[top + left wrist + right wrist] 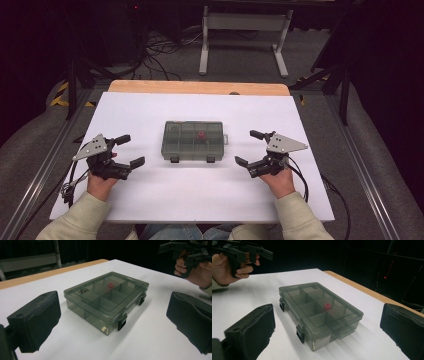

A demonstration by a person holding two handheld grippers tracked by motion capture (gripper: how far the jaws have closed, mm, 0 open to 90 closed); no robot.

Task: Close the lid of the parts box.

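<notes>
White worktop (pixel 150 200), wooden strip along its far edge. Compartment box (pixel 193 140), smoky clear plastic, lid shut, lies flat midway between the side edges, latches toward the near edge; small red piece (pixel 201 135) inside. Left gripper (pixel 126 151) and right gripper (pixel 250 148) flank the box, apart from it, jaws spread wide, holding nothing.

The person wears a pale cream long-sleeved top with ribbed cuffs and blue jeans. Each hand grips a black pistol-style handle. The left gripper (pixel 127 150) and the right gripper (pixel 249 147) are black, each with two thick, blocky jaws padded in dark textured material, a small round hole near each jaw's base, a grey three-cornered plate with dark screws on top, and a thin black cable trailing behind.
</notes>
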